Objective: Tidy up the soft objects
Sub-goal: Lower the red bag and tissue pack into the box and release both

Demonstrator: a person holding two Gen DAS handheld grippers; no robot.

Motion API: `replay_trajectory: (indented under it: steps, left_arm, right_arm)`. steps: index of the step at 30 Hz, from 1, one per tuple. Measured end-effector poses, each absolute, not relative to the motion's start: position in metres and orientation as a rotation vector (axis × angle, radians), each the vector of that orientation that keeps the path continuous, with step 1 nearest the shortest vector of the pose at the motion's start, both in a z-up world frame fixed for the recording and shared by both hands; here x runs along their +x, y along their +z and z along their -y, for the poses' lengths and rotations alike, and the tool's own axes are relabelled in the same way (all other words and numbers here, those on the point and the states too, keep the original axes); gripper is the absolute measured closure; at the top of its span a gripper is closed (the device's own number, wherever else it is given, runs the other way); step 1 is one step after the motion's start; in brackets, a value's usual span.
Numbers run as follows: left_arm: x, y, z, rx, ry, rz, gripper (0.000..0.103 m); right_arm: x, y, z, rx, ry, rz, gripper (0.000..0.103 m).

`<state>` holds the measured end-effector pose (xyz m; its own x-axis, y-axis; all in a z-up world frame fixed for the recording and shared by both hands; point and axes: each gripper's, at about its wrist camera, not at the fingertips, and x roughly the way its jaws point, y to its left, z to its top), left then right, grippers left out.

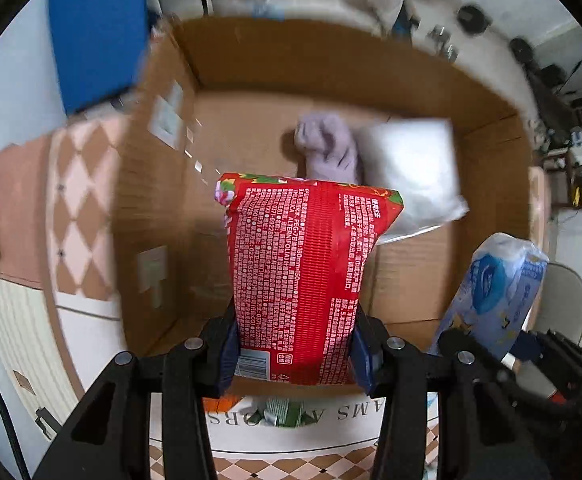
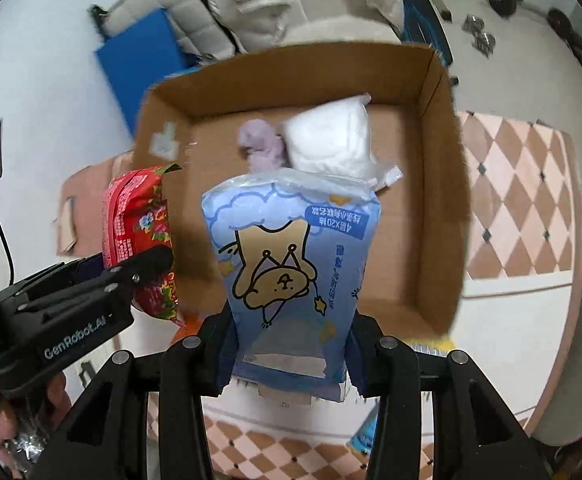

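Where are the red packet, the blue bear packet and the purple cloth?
red packet (image 1: 295,276), left wrist view, middle of printed back.
blue bear packet (image 2: 291,276), right wrist view, on the bear.
purple cloth (image 1: 329,146), left wrist view, its middle.

A blue tissue pack (image 2: 295,276), printed with a cartoon bear, is held between the pads of the right gripper (image 2: 291,360), whose jaws are clamped on the pack's lower end. The pack is seen above the open cardboard box (image 2: 443,184). Inside the box, a lilac cloth (image 2: 261,144) and a white plastic-wrapped pack (image 2: 331,144) are seen lying side by side, touching, near the far wall. To the left, the left gripper (image 2: 131,276) is seen gripping a red flowered pack (image 2: 139,216) by the box's left wall. A pink checkered mat (image 2: 523,192) is visible under the box. A blue pad (image 2: 139,60) lies beyond, on the white floor.
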<state>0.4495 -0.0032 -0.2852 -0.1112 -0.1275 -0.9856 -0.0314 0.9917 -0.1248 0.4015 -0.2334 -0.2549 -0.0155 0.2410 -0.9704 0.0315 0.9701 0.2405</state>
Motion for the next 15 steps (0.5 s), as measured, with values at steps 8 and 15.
replay_trajectory:
  steps: [8,15]
  left_arm:
    - [0.445,-0.356,0.002,-0.153,-0.068,-1.858,0.060]
    - [0.424,-0.365,-0.004,-0.174,-0.078,-1.885,0.060]
  right_arm:
    - [0.426,-0.342,0.204,0.165,0.143,-1.727,0.056]
    - [0.422,-0.372,0.193,0.103,0.167,-1.791,0.056]
